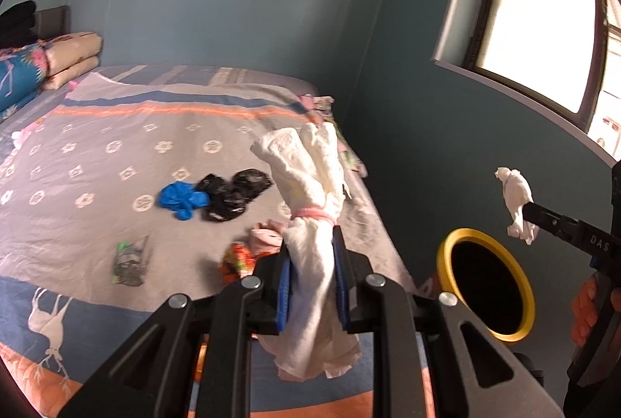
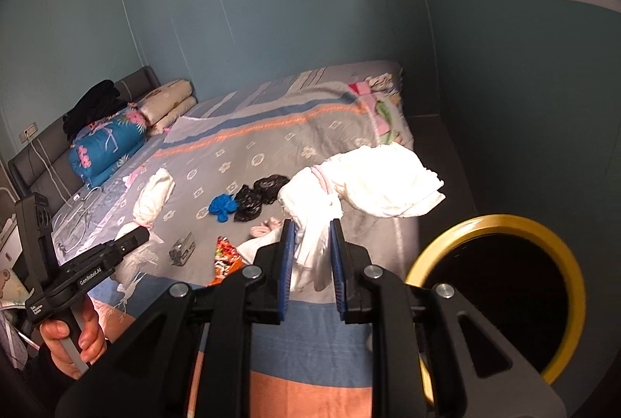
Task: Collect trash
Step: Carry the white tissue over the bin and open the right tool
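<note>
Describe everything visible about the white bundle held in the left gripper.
The white bundle looks like crumpled tissue or thin cloth, cinched at its waist by a pink band. The left gripper clamps it between blue-padded fingers just below the band. It stands roughly upright, clear of the bed; the upper end flares open and the lower end hangs loose below the pads. The right wrist view shows it too.
</note>
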Demonstrator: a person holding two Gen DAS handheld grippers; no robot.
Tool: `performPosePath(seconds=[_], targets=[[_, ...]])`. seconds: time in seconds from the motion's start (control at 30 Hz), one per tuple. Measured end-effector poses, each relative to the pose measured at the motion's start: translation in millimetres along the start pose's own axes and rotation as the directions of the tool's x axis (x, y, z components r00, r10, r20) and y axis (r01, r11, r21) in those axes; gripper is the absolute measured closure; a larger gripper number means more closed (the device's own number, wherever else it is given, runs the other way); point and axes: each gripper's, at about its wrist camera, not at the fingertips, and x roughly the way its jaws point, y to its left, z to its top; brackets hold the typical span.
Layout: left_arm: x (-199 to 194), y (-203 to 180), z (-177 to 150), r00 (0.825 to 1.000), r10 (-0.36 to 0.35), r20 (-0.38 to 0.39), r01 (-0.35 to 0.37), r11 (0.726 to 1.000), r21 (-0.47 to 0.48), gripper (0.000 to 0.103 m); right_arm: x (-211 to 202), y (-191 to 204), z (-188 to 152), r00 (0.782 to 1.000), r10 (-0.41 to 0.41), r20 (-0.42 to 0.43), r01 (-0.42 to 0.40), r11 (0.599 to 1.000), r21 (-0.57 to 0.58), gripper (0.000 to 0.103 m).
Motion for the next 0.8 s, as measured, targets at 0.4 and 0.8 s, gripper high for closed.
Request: performPosePath(seconds=[0.4, 0.8], targets=[[32, -70, 13, 0.993, -0.107, -0.049, 0.110, 0.992, 0.062, 0.085, -33, -63, 2, 0.997, -0.061, 0.044, 0.059, 0.997, 0.058, 0.085], [76, -140, 5, 0.966, -0.216, -0.141, 0.233, 0.965, 0.117, 0.085, -46, -117, -3, 0.989, -0.141, 0.041, 0.135, 0.983, 0.123, 0.085]])
